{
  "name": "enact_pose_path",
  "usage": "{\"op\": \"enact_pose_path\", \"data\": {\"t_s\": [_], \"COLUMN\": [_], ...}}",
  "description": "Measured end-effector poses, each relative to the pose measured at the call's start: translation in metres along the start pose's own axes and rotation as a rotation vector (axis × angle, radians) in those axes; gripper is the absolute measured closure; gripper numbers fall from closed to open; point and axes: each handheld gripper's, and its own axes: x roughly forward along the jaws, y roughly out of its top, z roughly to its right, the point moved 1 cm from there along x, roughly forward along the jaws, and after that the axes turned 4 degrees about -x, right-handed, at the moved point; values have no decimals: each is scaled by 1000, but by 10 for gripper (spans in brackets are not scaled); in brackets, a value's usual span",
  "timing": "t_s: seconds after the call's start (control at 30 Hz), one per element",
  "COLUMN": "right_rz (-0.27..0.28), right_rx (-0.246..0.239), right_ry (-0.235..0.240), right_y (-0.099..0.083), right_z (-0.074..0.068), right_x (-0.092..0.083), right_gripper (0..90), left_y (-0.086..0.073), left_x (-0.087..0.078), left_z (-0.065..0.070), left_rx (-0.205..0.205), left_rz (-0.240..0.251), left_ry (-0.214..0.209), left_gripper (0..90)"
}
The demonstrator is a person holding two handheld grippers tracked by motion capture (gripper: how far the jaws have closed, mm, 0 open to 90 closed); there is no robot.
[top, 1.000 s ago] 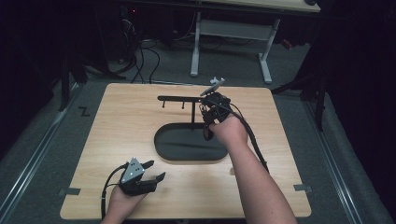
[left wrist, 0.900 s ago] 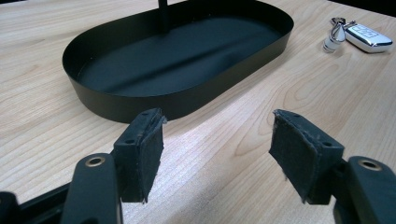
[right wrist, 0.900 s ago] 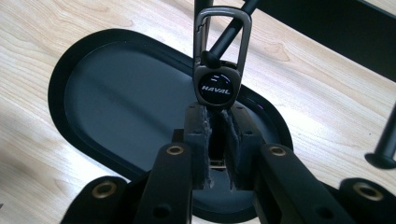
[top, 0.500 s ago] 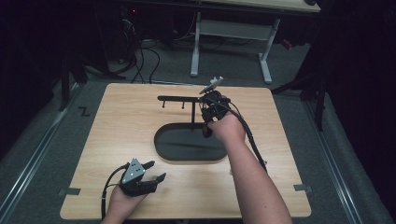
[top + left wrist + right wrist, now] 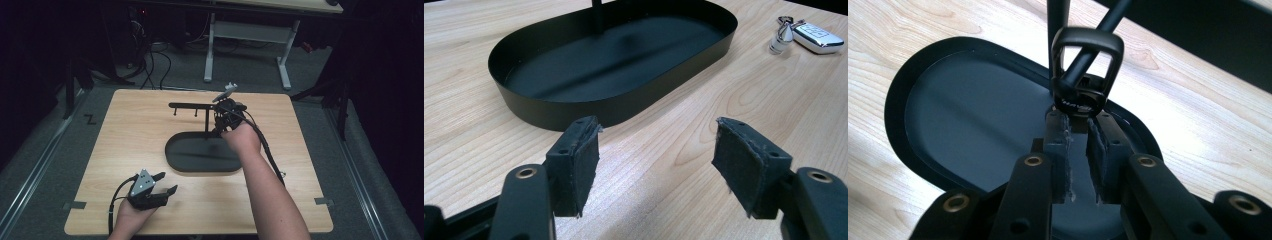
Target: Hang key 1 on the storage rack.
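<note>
A black oval tray carries a stand with a post and a horizontal hook bar. My right gripper is over the tray beside the post, shut on the lower end of a black key fob. The fob's loop sits around the bar, close to the post. My left gripper rests on the table near the front left. Its jaws are wide open with nothing between them, and they point toward the tray wall.
A silver car key with a small metal cylinder lies on the wooden table right of the tray, seen as a small item beside the right forearm. Table edges drop to a grey floor.
The right gripper has shifted slightly left toward the stand's post while keeping hold of the fob. The left gripper has stayed put.
</note>
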Motion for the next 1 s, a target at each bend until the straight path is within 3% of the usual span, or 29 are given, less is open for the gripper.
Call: {"op": "enact_pose_path", "data": {"t_s": [0.4, 0.7, 0.73, 1.0], "right_rz": [62, 98, 103, 112], "right_rx": [-11, -27, -31, -12], "right_ry": [24, 40, 44, 71], "right_y": [-17, -46, -59, -114], "right_z": [-5, -6, -5, 7], "right_x": [-20, -38, -40, -34], "right_gripper": [733, 682, 666, 635], "left_y": [0, 0, 0, -1], "left_x": [3, 5, 5, 6], "left_z": [1, 2, 2, 3], "left_rx": [2, 2, 3, 5], "left_rz": [-5, -16, -18, -24], "left_ry": [-3, -3, -4, -2], "left_gripper": [349, 348, 348, 349]}}
